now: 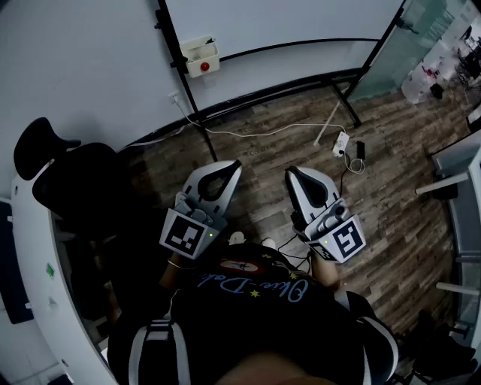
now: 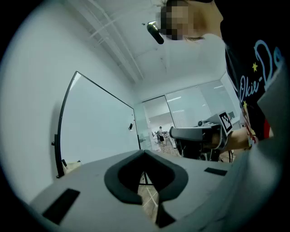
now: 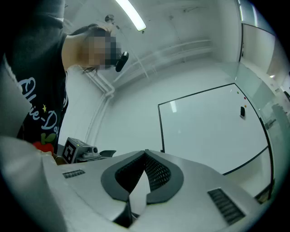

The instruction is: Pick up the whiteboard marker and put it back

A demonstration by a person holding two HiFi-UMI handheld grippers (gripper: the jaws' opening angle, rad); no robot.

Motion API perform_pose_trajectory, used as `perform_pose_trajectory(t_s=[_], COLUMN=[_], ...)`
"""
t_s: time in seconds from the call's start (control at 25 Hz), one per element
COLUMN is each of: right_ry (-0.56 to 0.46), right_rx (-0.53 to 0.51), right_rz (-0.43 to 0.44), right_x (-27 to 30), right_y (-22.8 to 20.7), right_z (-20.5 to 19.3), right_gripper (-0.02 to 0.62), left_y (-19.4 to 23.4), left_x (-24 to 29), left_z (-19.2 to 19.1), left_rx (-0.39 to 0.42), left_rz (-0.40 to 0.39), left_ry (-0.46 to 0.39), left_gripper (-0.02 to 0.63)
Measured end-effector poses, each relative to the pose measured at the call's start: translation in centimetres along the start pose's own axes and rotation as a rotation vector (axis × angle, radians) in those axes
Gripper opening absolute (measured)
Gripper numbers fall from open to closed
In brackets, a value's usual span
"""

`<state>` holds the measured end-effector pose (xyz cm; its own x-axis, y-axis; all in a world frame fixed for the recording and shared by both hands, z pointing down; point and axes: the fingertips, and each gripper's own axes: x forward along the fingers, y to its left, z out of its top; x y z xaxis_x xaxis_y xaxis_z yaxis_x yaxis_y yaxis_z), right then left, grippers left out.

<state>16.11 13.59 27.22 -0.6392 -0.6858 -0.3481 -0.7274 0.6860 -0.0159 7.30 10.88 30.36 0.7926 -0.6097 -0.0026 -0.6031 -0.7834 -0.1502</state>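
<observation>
My left gripper (image 1: 231,165) and right gripper (image 1: 290,175) hang side by side in front of my chest, above the wooden floor. Both are shut, with nothing between their fingertips. Across the top of the head view stands the whiteboard (image 1: 285,22) on its black frame. A small white box (image 1: 201,56) with a red spot is fixed at the board's left post. In the left gripper view the shut left gripper (image 2: 145,152) points level past the whiteboard (image 2: 97,127). The right gripper (image 3: 146,152) tilts up toward the whiteboard (image 3: 208,131). I cannot make out a marker in any view.
A black office chair (image 1: 68,180) stands to my left beside a white curved desk edge (image 1: 30,278). A white cable and power strip (image 1: 340,143) lie on the floor by the board's feet. A small dark item (image 3: 243,111) sticks on the board. Glass partitions (image 2: 195,108) stand farther off.
</observation>
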Motion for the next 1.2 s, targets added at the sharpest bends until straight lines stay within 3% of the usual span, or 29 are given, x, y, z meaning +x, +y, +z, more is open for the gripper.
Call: perform_pose_trajectory(t_s=[0.6,0.8,1.2], right_ry=[-0.066,-0.05,-0.076], right_rx=[0.015,0.021,0.052], right_rz=[0.051,0.044,0.001], right_x=[-0.5,-1.8,-5.2], right_y=[-0.6,-1.7,-3.4], right_z=[0.5,0.7,1.5], right_gripper=[0.026,0.026,0.026], left_y=[-0.3,-1.6,-4.7], left_x=[0.2,1.0,2.4], left_z=[0.1,-0.1,0.1], left_rx=[0.038,0.006,0.039], left_rz=[0.046,0.064,0.056], left_ry=[0.012,0.036,0.052], left_gripper=[-0.005,-0.005,-0.005])
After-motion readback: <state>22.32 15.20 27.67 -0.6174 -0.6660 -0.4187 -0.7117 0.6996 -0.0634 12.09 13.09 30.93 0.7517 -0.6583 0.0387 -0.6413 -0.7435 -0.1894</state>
